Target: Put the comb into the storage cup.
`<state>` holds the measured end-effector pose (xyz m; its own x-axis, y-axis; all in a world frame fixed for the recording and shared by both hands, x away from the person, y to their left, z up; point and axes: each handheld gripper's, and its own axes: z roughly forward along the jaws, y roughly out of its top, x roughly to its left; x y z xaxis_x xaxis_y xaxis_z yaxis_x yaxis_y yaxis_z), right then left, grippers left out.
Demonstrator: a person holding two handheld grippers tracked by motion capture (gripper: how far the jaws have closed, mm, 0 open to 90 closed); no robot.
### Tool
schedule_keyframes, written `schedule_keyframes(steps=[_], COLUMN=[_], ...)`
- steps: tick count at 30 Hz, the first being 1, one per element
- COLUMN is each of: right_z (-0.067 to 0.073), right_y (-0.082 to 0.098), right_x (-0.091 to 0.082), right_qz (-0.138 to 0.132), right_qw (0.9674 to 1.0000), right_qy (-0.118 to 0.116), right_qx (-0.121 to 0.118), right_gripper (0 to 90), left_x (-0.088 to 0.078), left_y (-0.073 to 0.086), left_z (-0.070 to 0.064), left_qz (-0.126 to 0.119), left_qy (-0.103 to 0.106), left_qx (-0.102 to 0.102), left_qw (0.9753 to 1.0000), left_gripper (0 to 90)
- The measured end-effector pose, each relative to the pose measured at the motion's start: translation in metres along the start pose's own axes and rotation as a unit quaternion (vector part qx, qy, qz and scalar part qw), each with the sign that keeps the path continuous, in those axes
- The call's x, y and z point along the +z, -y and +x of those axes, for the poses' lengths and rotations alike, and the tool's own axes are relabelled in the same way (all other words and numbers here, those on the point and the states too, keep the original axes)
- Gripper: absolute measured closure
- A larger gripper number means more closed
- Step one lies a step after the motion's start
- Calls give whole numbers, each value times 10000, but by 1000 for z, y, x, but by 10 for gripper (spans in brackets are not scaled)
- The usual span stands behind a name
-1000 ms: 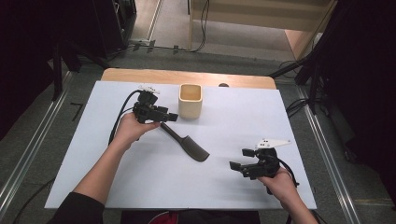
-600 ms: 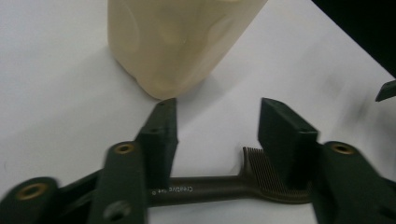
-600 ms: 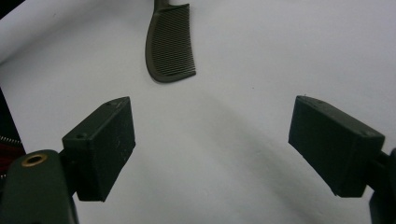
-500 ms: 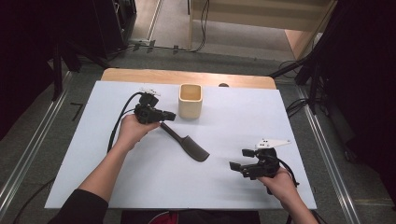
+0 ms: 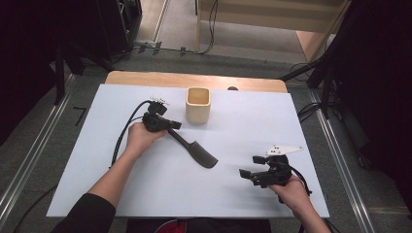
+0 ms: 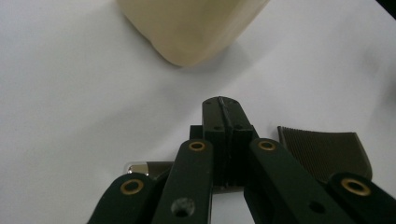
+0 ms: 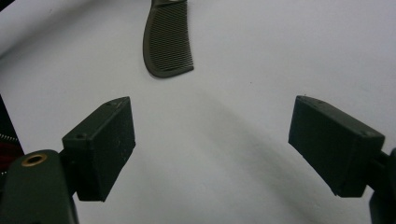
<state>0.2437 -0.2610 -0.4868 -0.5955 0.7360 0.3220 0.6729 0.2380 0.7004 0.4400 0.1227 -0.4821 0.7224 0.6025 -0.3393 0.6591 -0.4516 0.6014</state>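
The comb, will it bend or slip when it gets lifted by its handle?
The comb looks like hard dark plastic, so it probably stays stiff. It is thin and flat, likely light. The left gripper is shut on the narrow handle, so the toothed end might droop or twist a little.

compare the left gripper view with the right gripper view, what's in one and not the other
Left gripper view: the beige cup up close, and the left claw shut, lying across the comb near its handle. Right gripper view: the right claw open wide over the white sheet, nothing between its jaws. Shared: the comb's toothed end and the white sheet.
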Motion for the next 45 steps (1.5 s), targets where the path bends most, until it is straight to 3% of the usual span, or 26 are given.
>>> schedule_keyframes(steps=[16,25,35,45], right_z=[1,1,2,2], right_y=[1,1,0,-1], right_x=[0,0,0,1], right_qz=[47,34,32,30], right_qw=[10000,10000,10000,10000], right_qy=[-20,-22,-18,-28], right_qx=[-14,-34,-33,-46], right_gripper=[130,130,130,130], left_x=[7,5,-2,-6], left_y=[11,16,24,30], left_z=[12,12,6,2], left_qz=[179,233,384,400], left_qy=[-71,-54,-72,6], left_qx=[-155,-177,-59,-137], left_qw=[9997,9996,9992,9991], left_gripper=[900,900,900,900])
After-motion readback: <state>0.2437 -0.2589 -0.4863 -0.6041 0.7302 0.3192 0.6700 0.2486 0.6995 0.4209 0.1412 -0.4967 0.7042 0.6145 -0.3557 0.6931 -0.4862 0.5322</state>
